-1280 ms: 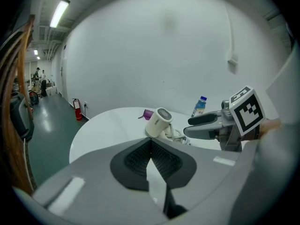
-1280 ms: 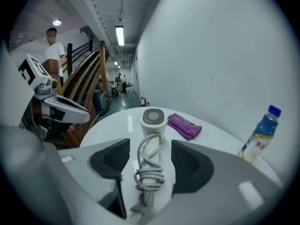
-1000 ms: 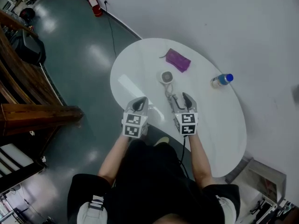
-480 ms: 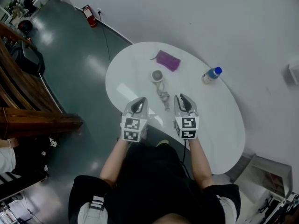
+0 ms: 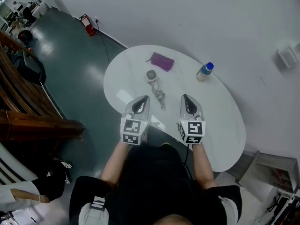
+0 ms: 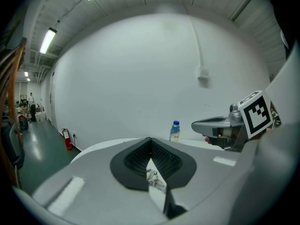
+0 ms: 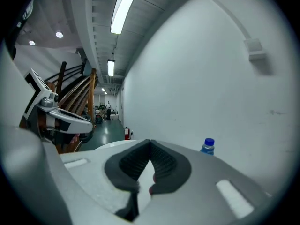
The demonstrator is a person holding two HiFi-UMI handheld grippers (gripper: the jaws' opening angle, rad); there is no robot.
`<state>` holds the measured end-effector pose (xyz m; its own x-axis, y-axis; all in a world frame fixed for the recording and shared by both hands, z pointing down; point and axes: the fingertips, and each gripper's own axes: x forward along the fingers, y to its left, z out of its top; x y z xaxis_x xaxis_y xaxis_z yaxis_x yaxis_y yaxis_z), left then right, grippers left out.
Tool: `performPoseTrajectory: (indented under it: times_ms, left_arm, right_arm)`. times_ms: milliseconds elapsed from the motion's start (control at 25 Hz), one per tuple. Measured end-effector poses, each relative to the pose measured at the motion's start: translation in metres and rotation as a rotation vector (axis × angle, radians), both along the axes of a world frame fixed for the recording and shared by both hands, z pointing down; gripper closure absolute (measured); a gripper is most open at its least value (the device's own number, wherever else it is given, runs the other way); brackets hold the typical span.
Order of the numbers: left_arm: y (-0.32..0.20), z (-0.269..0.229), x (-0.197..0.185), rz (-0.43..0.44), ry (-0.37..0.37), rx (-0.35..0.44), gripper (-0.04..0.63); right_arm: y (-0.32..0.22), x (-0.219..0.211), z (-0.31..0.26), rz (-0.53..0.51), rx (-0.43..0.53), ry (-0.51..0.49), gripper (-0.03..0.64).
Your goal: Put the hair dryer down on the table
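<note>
Head view: the person's two bare arms (image 5: 114, 157) reach forward, side by side, over the near edge of the white desk (image 5: 220, 121). Each hand holds a gripper. The left gripper (image 5: 143, 100) and the right gripper (image 5: 186, 99) both point away from the person and tip down a little. They are near each other but do not touch.

The left gripper's fingers (image 6: 136, 161) are pressed together at the tips, and nothing is between them. The right gripper's fingers (image 7: 133, 163) have just been closing. Now their tips touch too, and they hold nothing.

The hair dryer (image 5: 152, 75) lies on the desk, out past both grippers and apart from them. Its cord (image 5: 161, 97) lies in a little heap on the side nearer the person, between the two grippers' tips. A purple pouch (image 5: 162, 61) lies just behind the hair dryer. A bottle (image 5: 204, 71) with a blue cap stands off to the right. A red fire extinguisher (image 5: 85, 25) stands on the floor by the wall.

A second ago the right gripper's fingers stood open, right by the cord. Now that gripper is away from the cord. The hair dryer stays where it was, next to the pouch.
</note>
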<state>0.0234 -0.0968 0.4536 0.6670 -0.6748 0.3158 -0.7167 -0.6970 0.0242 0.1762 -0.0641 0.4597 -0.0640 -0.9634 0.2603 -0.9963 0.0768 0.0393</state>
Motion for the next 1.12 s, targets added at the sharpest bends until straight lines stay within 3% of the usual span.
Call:
performPoseTrajectory:
  times_ms: [560, 1120]
  left_arm:
    - [0.057, -0.041, 0.040, 0.073, 0.042, 0.096, 0.589]
    - [0.114, -0.044, 0.055, 0.080, 0.066, 0.105, 0.589]
  right_arm:
    - [0.079, 0.044, -0.034, 0.071, 0.102, 0.001, 0.613]
    - [0.142, 0.064, -0.043, 0.078, 0.141, 0.012, 0.612]
